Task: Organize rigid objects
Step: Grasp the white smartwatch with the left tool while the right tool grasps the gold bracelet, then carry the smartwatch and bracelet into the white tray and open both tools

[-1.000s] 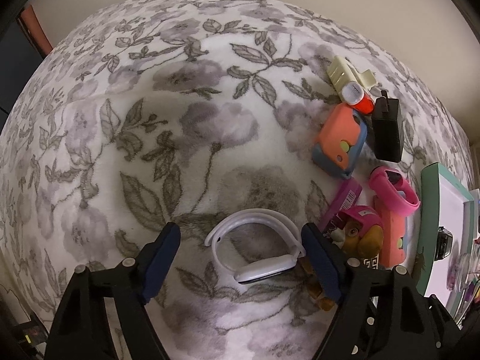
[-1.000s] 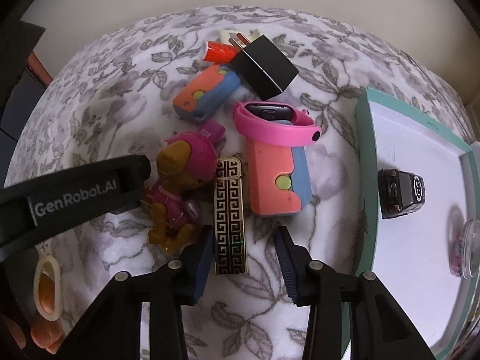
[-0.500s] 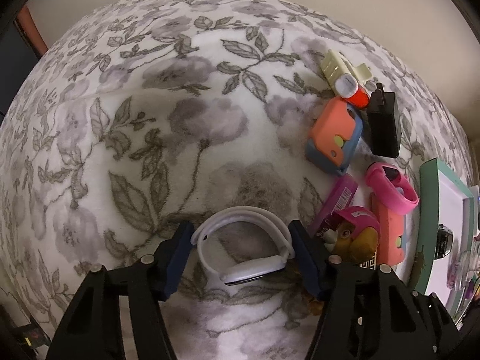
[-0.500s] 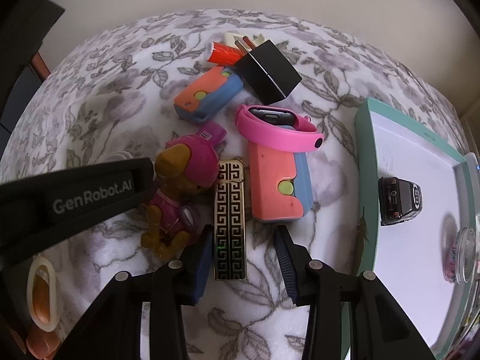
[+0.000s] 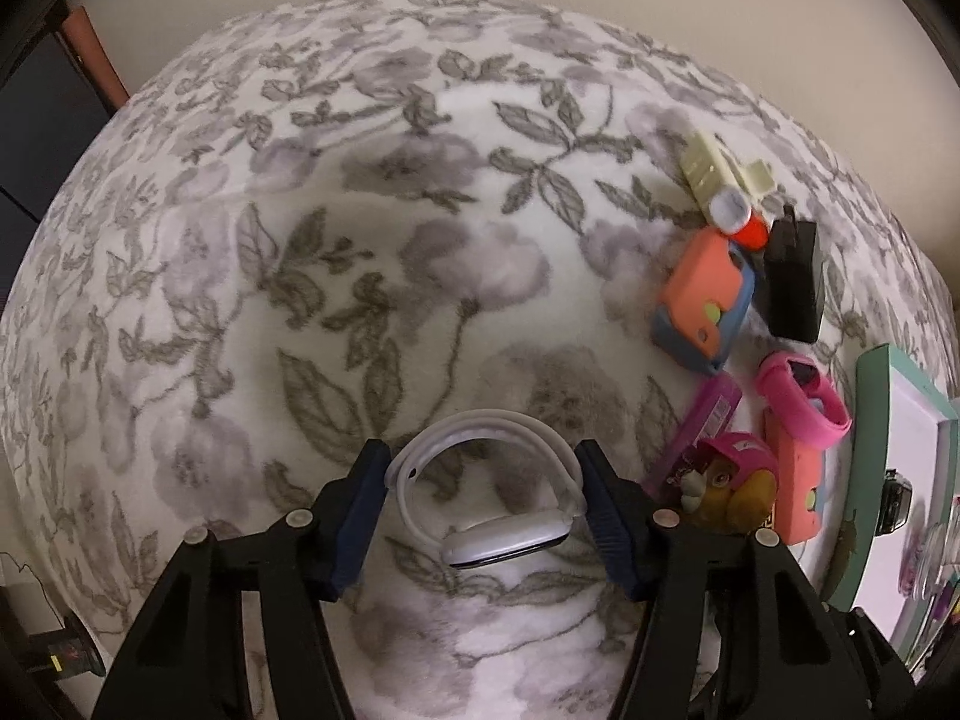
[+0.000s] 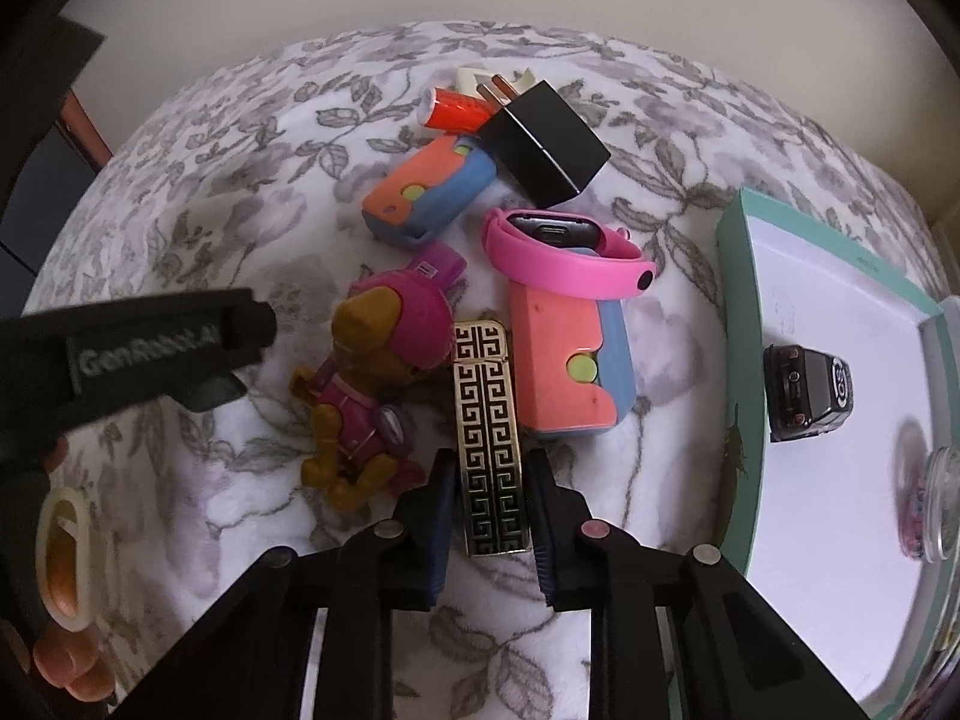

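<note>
My left gripper (image 5: 483, 504) has closed on a white smartwatch (image 5: 507, 543) that lies on the floral blanket; both pads touch its strap loop. My right gripper (image 6: 491, 504) is shut on the near end of a flat gold-and-black patterned case (image 6: 487, 420). Beside the case lie a pink-helmeted toy dog (image 6: 372, 384) on the left and a coral-and-blue block (image 6: 567, 360) with a pink watch (image 6: 561, 255) on it to the right. The same dog (image 5: 729, 489) and pink watch (image 5: 804, 399) show in the left wrist view.
A teal-rimmed white tray (image 6: 741, 324) on the right holds a black toy car (image 6: 807, 393) and a clear lid (image 6: 942, 504). Farther off lie a second coral-and-blue block (image 6: 429, 192), a black charger (image 6: 543, 144), a red tube (image 6: 453, 111) and a purple bar (image 5: 699, 429).
The left fingers have narrowed from wide open until they touch the white watch strap. The right gripper has moved forward and closed on the patterned case.
</note>
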Demonstrator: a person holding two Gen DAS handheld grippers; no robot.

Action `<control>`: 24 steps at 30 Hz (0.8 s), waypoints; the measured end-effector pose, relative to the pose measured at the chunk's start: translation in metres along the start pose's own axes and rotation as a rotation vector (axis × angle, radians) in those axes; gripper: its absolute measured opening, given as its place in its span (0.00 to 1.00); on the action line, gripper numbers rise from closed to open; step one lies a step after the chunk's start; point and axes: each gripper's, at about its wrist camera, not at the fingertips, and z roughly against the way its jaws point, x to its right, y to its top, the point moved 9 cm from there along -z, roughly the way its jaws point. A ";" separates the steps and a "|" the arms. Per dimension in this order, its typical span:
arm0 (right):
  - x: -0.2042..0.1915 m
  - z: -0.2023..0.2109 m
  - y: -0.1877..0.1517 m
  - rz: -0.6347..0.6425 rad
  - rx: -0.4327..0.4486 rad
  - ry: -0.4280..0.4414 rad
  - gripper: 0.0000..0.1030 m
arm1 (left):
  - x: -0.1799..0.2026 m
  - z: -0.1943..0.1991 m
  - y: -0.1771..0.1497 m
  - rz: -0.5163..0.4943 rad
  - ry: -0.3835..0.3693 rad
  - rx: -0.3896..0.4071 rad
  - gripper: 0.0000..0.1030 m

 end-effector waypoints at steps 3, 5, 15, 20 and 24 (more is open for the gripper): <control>0.000 0.002 0.000 -0.013 -0.002 0.032 0.22 | -0.004 0.010 0.004 0.001 -0.001 0.019 0.62; 0.001 0.003 0.002 -0.028 0.000 0.055 0.21 | -0.004 0.014 0.006 0.002 -0.003 0.031 0.62; 0.003 0.014 0.003 -0.054 0.016 0.096 0.21 | -0.005 0.037 0.019 0.009 0.005 0.097 0.62; 0.008 0.032 0.006 -0.065 0.047 0.120 0.21 | -0.003 0.053 0.023 0.012 -0.002 0.130 0.62; 0.010 0.048 0.013 -0.073 0.082 0.137 0.21 | -0.003 0.065 0.027 0.016 -0.010 0.156 0.62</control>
